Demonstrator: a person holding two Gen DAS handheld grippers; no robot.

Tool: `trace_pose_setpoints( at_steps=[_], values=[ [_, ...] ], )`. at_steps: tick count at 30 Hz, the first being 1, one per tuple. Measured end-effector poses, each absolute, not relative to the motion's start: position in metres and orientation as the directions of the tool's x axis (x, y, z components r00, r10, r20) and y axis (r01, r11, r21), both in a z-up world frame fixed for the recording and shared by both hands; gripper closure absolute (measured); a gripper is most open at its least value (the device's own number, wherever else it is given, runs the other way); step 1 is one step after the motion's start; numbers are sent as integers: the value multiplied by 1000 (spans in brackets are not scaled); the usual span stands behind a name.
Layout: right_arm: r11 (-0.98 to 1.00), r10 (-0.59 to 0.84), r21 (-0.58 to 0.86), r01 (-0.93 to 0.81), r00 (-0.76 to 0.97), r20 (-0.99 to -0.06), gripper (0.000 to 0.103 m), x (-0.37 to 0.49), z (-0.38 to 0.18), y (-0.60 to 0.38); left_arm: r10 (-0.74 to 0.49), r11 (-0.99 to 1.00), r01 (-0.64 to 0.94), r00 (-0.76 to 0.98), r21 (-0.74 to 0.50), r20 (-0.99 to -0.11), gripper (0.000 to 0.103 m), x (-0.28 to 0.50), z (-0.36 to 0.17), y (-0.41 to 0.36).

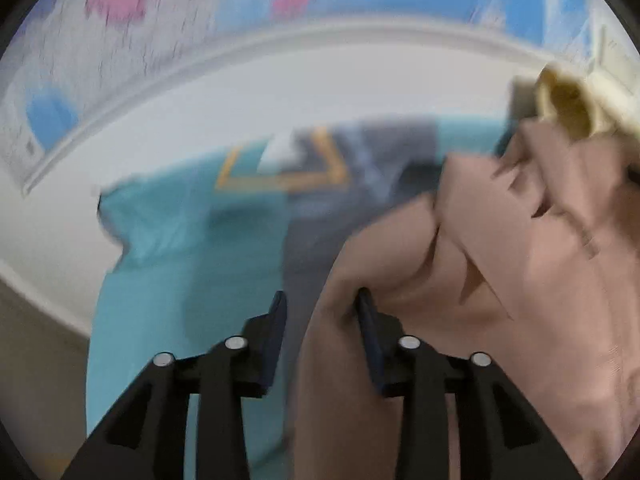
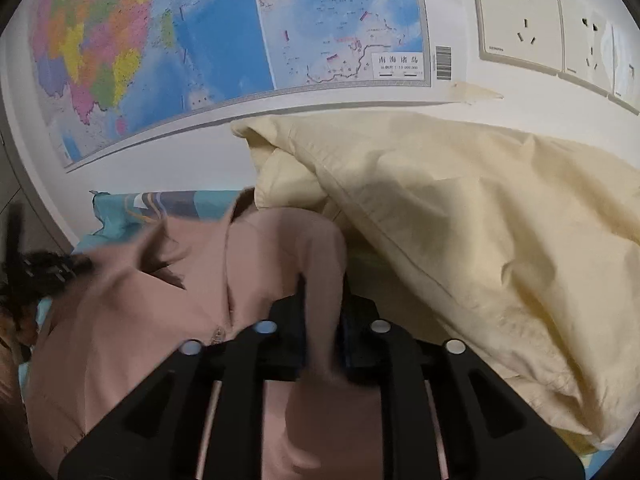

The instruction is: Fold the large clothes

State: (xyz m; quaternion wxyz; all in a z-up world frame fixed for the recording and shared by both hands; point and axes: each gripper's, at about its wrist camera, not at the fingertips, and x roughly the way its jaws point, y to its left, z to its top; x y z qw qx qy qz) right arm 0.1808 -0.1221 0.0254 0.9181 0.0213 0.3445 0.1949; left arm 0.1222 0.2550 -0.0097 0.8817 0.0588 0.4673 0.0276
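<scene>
Behind, a wall map (image 2: 200, 32) hangs above the teal bedsheet (image 1: 160, 240).

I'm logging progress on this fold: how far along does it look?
Done: nothing neat yet; the pink garment lies rumpled on the teal sheet. In hand: right gripper has pink cloth between its fingers; left gripper is at the edge, jaws apart. Left: flattening and every fold.

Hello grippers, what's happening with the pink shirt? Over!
Left gripper open at pink shirt edge. Right gripper has shirt fabric between fingers. Cream pillow crowds the right side.
</scene>
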Motion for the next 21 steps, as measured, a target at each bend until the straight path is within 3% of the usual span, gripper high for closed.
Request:
trace_pose_setpoints(
  at_steps=[1,2,5,7,11,17,18,20,21],
  values=[
    [924,372,172,-342,697,-613,64,173,30,-125,81,995,-3,560,96,-824,61,114,-10,263],
    [925,368,164,-342,706,-605,60,166,35,-128,32,999,-17,565,27,-824,47,99,-6,275],
    [902,420,184,-389,699,-579,42,126,51,-144,-65,997,4,629,-81,-775,25,44,10,296],
    [890,441,188,-415,681,-584,37,104,53,-150,-142,989,52,622,-141,-770,22,6,12,302],
    [866,473,203,-458,616,-629,36,59,40,-156,-276,960,124,580,-252,-767,17,-63,-2,295],
    [840,511,249,-482,548,-662,36,22,14,-156,-298,953,217,534,-212,-792,19,-130,-26,249],
    [835,521,265,-483,537,-664,36,17,10,-156,-275,958,219,531,-183,-802,35,-133,-31,243],
    [830,532,284,-479,530,-660,36,8,6,-158,-193,979,157,538,-127,-821,91,-131,-35,244],
    [824,543,298,-481,523,-657,36,5,5,-159,-195,981,124,537,-151,-821,100,-128,-31,251]
  ],
)
